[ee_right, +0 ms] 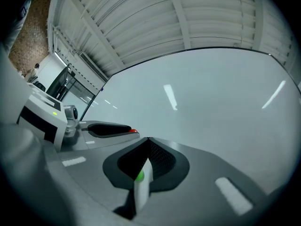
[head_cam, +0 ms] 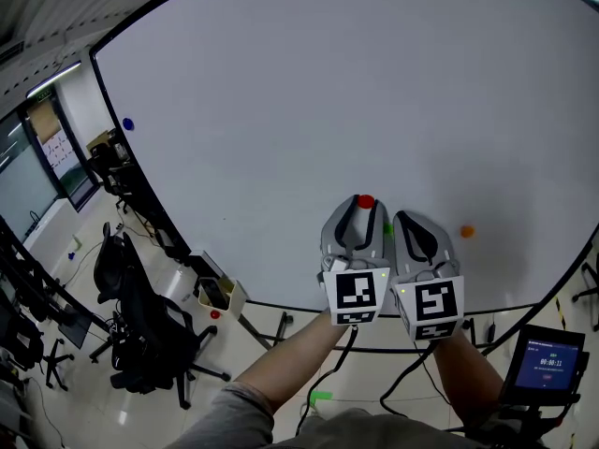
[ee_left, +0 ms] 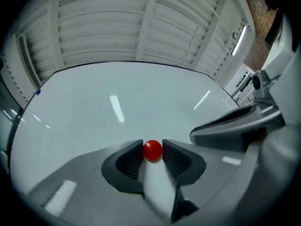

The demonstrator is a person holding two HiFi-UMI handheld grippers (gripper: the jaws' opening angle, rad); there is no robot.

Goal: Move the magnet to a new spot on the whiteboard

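The red magnet (ee_left: 152,150) sits on the whiteboard (head_cam: 328,92) — pinched between the left tool (ee_left: 153,147) pads; right tool (ee_right: 148,141) closed, empty.

This looks like an office or lab workroom — a large whiteboard (head_cam: 328,92) spans 10 to 3 o'clock. Black office chairs (head_cam: 140,316) stand at 8 o'clock and glass partitions (head_cam: 23,190) at 9 — above, a slatted ceiling (ee_left: 141,22) carries strip lights (ee_left: 240,37).
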